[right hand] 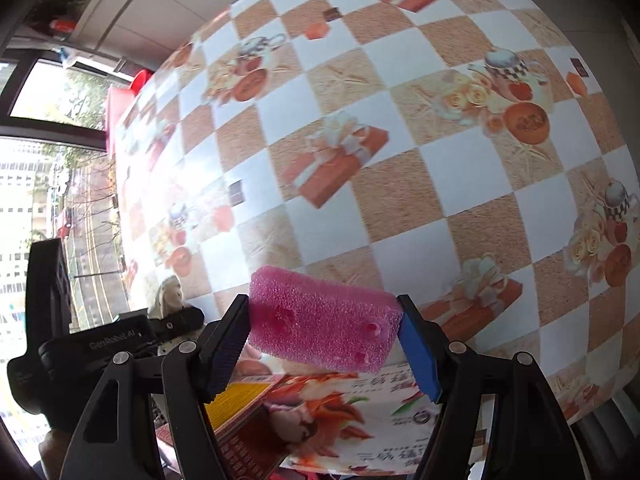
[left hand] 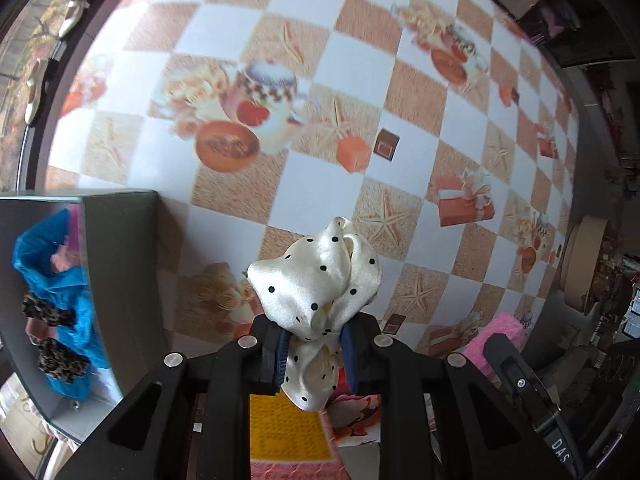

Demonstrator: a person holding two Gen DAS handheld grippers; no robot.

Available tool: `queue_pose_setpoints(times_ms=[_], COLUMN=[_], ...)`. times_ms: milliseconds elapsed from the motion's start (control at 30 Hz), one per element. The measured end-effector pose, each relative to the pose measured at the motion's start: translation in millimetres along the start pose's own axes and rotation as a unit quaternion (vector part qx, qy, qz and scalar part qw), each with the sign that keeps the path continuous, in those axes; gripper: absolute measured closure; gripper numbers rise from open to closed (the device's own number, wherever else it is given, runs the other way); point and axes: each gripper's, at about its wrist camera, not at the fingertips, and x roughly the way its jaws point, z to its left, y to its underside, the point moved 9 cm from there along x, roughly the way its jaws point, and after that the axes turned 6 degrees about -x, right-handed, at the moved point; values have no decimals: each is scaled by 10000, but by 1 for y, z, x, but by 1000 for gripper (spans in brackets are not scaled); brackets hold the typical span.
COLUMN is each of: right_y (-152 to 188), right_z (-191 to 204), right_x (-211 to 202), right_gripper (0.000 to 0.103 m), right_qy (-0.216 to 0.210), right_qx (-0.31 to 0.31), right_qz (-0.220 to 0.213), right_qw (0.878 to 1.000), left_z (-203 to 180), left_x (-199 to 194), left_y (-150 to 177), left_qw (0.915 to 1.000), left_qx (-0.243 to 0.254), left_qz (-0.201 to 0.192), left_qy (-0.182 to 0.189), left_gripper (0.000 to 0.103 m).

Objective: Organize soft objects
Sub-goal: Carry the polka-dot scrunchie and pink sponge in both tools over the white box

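Note:
My left gripper (left hand: 314, 354) is shut on a cream satin scrunchie with black dots (left hand: 320, 280), lifted above the checked tablecloth (left hand: 360, 40). My right gripper (right hand: 324, 344) is shut on a pink sponge (right hand: 320, 320), its pads pressing both short ends, held over the tablecloth (right hand: 400, 160). In the left wrist view the pink sponge (left hand: 502, 332) and part of the right gripper (left hand: 520, 372) show at the lower right. In the right wrist view the left gripper's black body (right hand: 100, 344) and a bit of the scrunchie (right hand: 168, 296) appear at the lower left.
A grey open box (left hand: 120, 264) stands at the left, holding blue fabric (left hand: 52, 276) and leopard-print scrunchies (left hand: 56, 340). A printed yellow and red packet (right hand: 312, 412) lies under the grippers near the table's edge. A window (right hand: 40, 160) is at the left.

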Motion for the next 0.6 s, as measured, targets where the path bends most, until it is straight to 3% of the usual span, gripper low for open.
queue_pose_setpoints(times_ms=[267,600], right_y=[16,53], right_z=[36,59], right_x=[-9,-29], right_gripper=[30,30], right_qy=[-81,-47], right_qx=[-366,-683], right_qz=[-46,-70], right_qw=[9993,9976], left_z=[22,54], left_x=[-45,-75], left_y=[6,42], left_qw=[9977,9944], left_qx=[219,376], left_qz=[-639,-921], left_qy=[69,352], left_gripper=[79,79])
